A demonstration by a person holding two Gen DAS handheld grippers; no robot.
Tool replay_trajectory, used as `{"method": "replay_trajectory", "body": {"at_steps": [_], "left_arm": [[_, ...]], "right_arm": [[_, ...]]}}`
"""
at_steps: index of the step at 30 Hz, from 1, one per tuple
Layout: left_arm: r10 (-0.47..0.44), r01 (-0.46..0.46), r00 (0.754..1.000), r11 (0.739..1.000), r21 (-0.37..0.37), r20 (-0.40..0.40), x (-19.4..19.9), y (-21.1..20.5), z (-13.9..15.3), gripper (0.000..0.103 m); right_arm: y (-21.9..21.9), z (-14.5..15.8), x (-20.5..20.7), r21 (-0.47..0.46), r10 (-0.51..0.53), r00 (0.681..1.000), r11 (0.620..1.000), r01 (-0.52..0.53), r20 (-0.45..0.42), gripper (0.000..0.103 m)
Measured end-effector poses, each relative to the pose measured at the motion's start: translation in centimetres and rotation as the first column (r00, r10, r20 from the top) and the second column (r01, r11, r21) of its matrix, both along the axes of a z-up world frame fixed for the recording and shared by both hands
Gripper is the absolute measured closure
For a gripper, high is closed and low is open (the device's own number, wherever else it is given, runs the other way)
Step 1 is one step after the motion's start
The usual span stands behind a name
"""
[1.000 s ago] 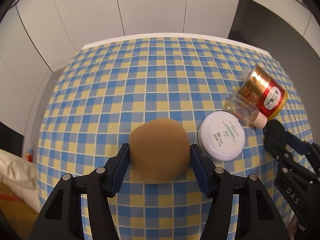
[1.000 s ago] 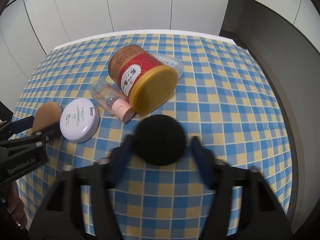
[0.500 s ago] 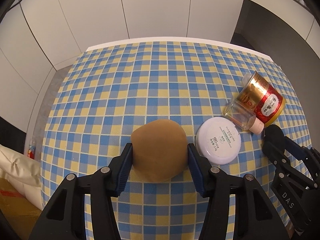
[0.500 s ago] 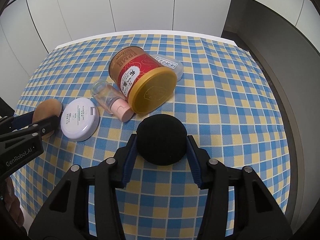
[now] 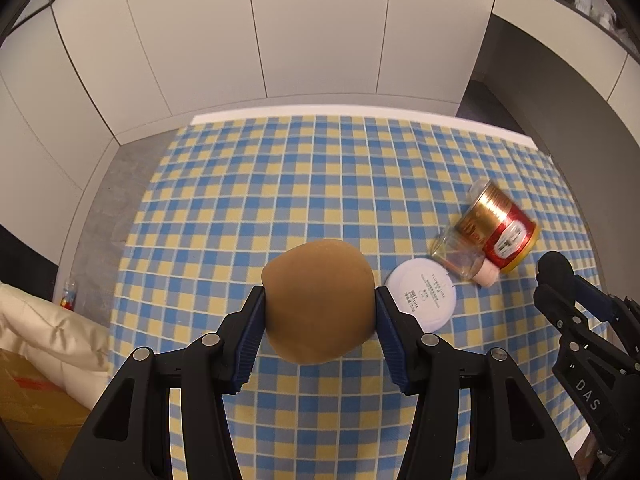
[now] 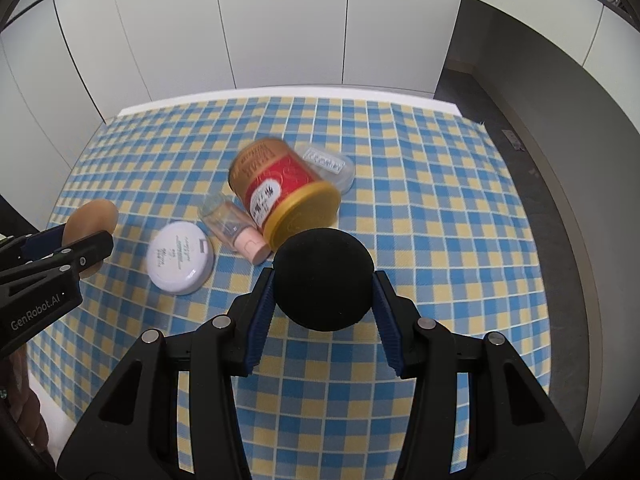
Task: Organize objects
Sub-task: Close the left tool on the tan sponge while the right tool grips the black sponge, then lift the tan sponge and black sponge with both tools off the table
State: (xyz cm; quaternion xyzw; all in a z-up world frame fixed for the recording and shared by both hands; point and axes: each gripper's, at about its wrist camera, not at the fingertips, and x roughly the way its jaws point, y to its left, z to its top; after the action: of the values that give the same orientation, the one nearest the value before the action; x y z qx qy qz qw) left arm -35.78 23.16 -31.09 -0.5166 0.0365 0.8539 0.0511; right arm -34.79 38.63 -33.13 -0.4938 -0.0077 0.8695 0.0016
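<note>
My left gripper point(image 5: 319, 312) is shut on a tan makeup sponge point(image 5: 319, 300), held above the checked tablecloth point(image 5: 280, 184). In the right wrist view, my right gripper point(image 6: 324, 292) is shut on a black sponge point(image 6: 324, 278), also lifted off the cloth. Between the two lie a round white compact point(image 6: 180, 257), a small clear bottle with a pink cap point(image 6: 236, 232), a red and gold can point(image 6: 282, 192) on its side, and a clear lidded case point(image 6: 330, 166) behind the can. The left gripper and tan sponge point(image 6: 93, 218) show at the right wrist view's left edge.
The blue and yellow checked cloth point(image 6: 440, 220) covers the table, with white cabinet panels point(image 5: 320, 28) behind its far edge. A cream cushion point(image 5: 44, 336) and a cardboard box point(image 5: 28, 396) sit below the table's left side. Grey floor lies to the right.
Both grippers have risen with their sponges, so the table looks farther away in both views. The left jaws tightened slightly on the tan sponge early on. The objects on the cloth stayed put.
</note>
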Motion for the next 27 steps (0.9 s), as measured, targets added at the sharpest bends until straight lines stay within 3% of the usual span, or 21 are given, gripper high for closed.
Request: {"method": "replay_trajectory", "body": {"at_steps": [15,27], "left_arm": [[0.096,-0.094,0.991,0.995,0.026,-0.096,0.6,-3.1,11.0,0.050],[0.111,-0.107,0.974,0.994,0.031,-0.196,2.8,-4.2,22.1,0.050]], "right_arm": [[0.7,10.5,0.5,-0.006,-0.003,0.999,1.000,0.003,-0.053,0.053],[-1.2,21.6,2.4,0.006,0.065,0.990,0.998,-0.065,-0.123,0.053]]}}
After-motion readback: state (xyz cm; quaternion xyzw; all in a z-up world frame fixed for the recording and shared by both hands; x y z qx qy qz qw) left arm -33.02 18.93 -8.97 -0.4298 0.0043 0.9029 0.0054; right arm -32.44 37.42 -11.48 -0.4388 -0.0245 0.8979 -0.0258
